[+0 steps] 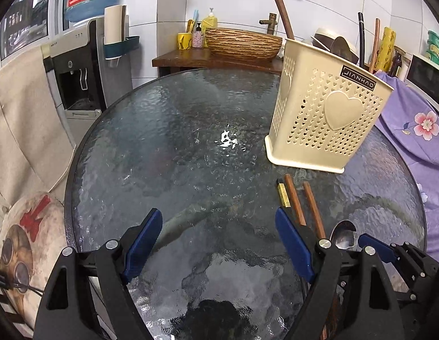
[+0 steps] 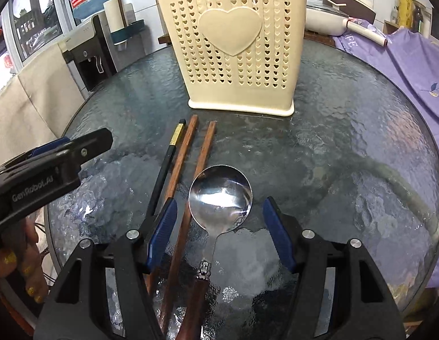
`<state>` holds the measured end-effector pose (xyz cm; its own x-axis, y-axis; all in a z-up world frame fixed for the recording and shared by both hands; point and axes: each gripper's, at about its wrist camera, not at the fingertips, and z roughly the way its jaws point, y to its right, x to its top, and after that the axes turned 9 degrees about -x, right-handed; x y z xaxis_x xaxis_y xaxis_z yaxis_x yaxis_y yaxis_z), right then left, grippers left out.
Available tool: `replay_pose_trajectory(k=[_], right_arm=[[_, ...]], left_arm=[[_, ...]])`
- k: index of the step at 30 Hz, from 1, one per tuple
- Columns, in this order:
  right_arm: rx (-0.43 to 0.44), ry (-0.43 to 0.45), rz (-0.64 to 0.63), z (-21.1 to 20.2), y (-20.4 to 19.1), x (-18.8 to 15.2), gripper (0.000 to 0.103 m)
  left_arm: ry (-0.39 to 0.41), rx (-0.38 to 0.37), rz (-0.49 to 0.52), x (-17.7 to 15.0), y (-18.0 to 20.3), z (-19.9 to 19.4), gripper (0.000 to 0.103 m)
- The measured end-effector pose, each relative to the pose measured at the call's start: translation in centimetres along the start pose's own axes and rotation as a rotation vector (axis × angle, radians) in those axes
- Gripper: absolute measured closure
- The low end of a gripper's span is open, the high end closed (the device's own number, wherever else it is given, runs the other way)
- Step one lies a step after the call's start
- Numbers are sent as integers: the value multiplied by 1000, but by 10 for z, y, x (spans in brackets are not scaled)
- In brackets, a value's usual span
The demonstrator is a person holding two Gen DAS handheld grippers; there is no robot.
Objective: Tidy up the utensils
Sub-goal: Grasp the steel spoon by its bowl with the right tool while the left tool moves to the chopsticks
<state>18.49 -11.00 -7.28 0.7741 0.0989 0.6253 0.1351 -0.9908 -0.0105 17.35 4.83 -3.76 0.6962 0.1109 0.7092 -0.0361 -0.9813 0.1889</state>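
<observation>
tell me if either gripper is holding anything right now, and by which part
Nothing is held. The right gripper stands open around the spoon lying on the table; the left gripper is open over bare glass.

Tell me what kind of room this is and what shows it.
Most likely a home kitchen or dining corner: a water dispenser with its bottle, a basin with a faucet on a wooden counter, and a utensil holder on the glass table.

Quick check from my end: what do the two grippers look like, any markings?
Both are alike: black angular plastic frames with silver round screws at the joints and two fingers lined with ribbed blue pads. The left gripper, seen side-on from the right wrist, bears "GenRobot.AI" in grey letters on its black body. The right gripper shows no marking. The hand holding the left one has glittery yellow nail polish.
</observation>
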Motion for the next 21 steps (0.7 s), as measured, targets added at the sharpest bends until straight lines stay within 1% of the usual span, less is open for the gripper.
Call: replay_pose_trajectory(k=[3, 5, 8, 14, 16, 19, 21], right_arm=[[-9, -2, -3, 1, -2, 3, 42], [-22, 3, -18, 2, -5, 4, 50], [-16, 5, -9, 2, -5, 5, 54], [8, 7, -4, 3, 1, 7, 55], [14, 14, 3, 1, 6, 7, 55], [10, 25, 17, -2, 16, 9, 55], [7, 34, 33, -4, 24, 10, 55]], left_arm=[[0, -2, -4, 1, 1, 0, 23], [0, -1, -3, 1, 1, 0, 23], [-2, -2, -1, 0, 1, 0, 23], [-16, -17, 12, -1, 6, 1, 23], [-24, -30, 26, -3, 11, 0, 24], [-54, -75, 51, -6, 21, 2, 33], [-74, -102, 63, -9, 27, 4, 43]])
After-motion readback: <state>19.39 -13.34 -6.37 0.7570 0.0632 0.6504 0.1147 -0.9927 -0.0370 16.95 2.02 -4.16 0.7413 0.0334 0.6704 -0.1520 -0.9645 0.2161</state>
